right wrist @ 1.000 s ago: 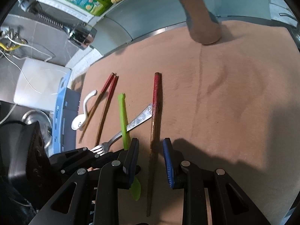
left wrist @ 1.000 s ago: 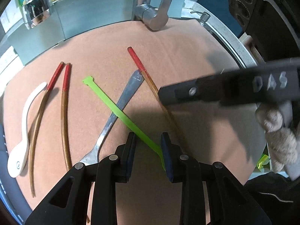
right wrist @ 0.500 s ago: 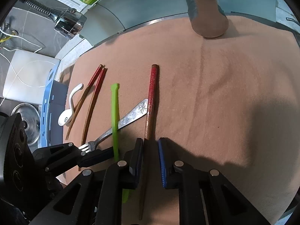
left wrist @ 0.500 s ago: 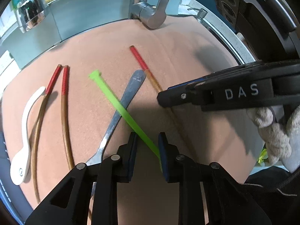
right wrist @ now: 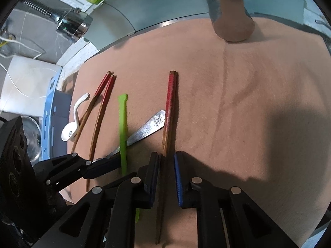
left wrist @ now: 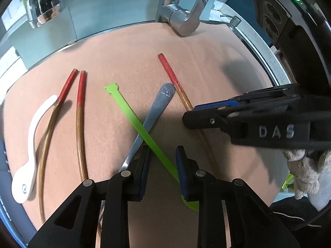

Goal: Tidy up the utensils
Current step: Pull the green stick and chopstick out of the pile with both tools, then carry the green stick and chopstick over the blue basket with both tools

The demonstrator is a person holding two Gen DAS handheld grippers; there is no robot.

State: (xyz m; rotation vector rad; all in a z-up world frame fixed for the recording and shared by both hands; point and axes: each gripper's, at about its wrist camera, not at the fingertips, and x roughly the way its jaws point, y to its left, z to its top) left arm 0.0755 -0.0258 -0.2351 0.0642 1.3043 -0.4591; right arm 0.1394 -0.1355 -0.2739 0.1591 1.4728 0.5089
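On the brown mat point(left wrist: 124, 51) a green plastic spoon point(left wrist: 132, 115) lies slanted across a metal fork point(left wrist: 159, 105). My left gripper point(left wrist: 162, 150) straddles the green handle; both pads touch it while the jaws ease open slightly. A single red-tipped chopstick point(right wrist: 170, 103) runs straight into my right gripper point(right wrist: 166, 156), which is shut on its wooden shaft. From the left wrist view the right gripper point(left wrist: 187, 117) comes in from the right over that chopstick point(left wrist: 171, 76). The green spoon point(right wrist: 122, 124) looks blurred beside the fork point(right wrist: 149, 128).
A pair of red-tipped chopsticks point(left wrist: 80, 95) and a white ceramic spoon point(left wrist: 31, 140) lie at the mat's left. A chrome faucet point(left wrist: 182, 20) stands at the back edge. A gloved hand point(left wrist: 306, 169) holds the right gripper. A blue rack point(right wrist: 51, 113) sits left of the mat.
The right jaws narrowed from wide apart to shut around the single chopstick. The left jaws drew in on the green handle. Both hands stayed nearly in place.
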